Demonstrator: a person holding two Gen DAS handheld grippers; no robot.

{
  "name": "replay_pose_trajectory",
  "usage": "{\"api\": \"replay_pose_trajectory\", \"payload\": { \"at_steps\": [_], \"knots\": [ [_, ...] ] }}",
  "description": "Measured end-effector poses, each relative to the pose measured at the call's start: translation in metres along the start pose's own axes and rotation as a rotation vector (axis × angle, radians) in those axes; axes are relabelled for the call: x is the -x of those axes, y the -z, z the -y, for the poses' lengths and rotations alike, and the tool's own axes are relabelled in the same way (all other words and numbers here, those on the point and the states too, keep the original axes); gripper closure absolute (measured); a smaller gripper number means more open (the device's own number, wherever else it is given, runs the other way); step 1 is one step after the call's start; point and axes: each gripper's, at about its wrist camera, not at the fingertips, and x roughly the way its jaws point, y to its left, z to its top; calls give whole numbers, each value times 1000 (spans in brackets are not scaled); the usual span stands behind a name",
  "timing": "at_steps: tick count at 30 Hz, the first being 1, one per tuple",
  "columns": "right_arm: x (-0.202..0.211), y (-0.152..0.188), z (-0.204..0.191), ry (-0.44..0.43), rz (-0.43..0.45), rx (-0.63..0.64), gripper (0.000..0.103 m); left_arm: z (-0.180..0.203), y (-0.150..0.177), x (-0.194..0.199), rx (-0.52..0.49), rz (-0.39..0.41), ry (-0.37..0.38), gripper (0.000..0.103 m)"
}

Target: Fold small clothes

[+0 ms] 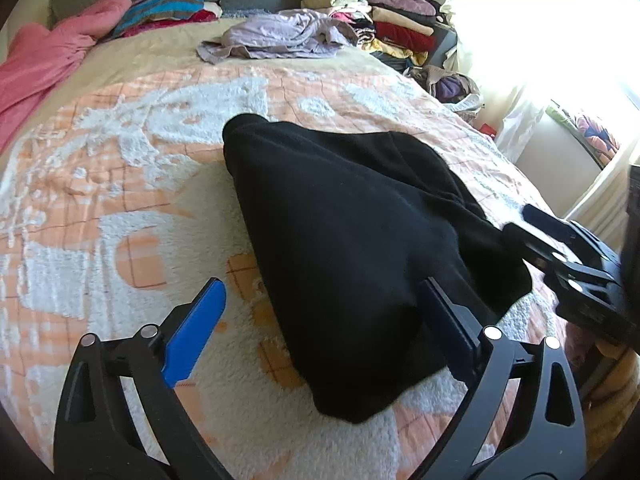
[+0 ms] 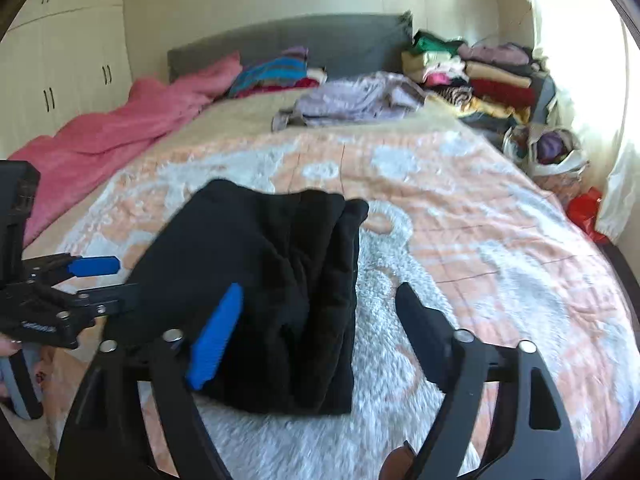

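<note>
Black garment (image 1: 344,232) folded, slightly rumpled

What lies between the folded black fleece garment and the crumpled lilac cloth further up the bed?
Only bare orange-and-white fluffy blanket separates the black fleece garment from the lilac cloth; both wrist views show it.

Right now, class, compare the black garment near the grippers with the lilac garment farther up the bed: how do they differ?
The black garment is folded into a compact stack; the lilac garment lies crumpled and spread. Black sits near the grippers; lilac lies towards the headboard. Both rest on the bed.
</note>
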Motion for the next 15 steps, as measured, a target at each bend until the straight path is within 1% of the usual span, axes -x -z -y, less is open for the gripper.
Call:
{"api": "replay_pose_trajectory", "payload": {
  "at_steps": [3, 5, 8, 15],
  "knots": [
    [28, 7, -9, 29, 60, 0, 5, 2, 4, 15, -14, 26, -8, 10],
    [42, 10, -14, 36, 89, 1, 5, 3, 9, 25, -25, 44, -13, 10],
    [59, 18, -22, 35, 106, 2, 5, 5, 21, 44, -41, 66, -23, 10],
    [82, 44, -41, 33, 106, -10, 5, -4, 53, 75, -29, 89, -42, 10]
  ]
}}
